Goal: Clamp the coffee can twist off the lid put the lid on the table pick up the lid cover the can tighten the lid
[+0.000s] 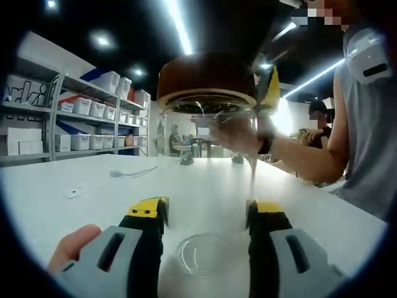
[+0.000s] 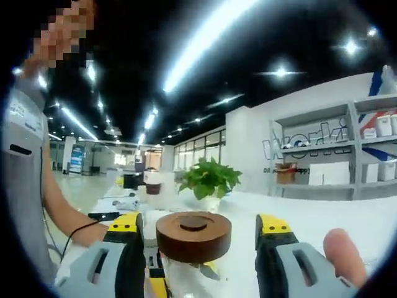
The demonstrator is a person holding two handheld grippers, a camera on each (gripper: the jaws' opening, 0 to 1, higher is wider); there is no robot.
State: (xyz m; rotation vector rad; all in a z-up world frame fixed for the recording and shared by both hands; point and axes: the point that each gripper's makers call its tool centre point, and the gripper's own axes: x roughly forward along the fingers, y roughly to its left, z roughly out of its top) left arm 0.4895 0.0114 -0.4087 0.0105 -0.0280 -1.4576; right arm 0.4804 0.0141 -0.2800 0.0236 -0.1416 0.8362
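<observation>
on the white table [image 1: 74,211] the clear glass coffee can [image 1: 206,186] stands upright, wedged between the jaws of the left gripper [image 1: 206,218], which look pressed against its lower sides, so i judge it clamped. its brown wooden lid [image 1: 206,79] sits on the mouth, level. from the right gripper view the lid [image 2: 193,236] lies between the jaws of the right gripper [image 2: 200,233], with a clear gap on each side, so those jaws are spread and grip nothing. whether this is the twist-off or the final tightening i cannot tell. either way, the right jaws should close squarely on the lid's rim at mid height, staying level, while the left holds the can firm so the glass does not spin or skate on the smooth table. a white cable [image 1: 108,180] lies well apart to one side, a potted plant [image 2: 208,180] stands farther off, and shelves of bins [image 1: 93,115] line the wall. a person's forearm [image 1: 291,152] reaches in behind the can, near but apart.
</observation>
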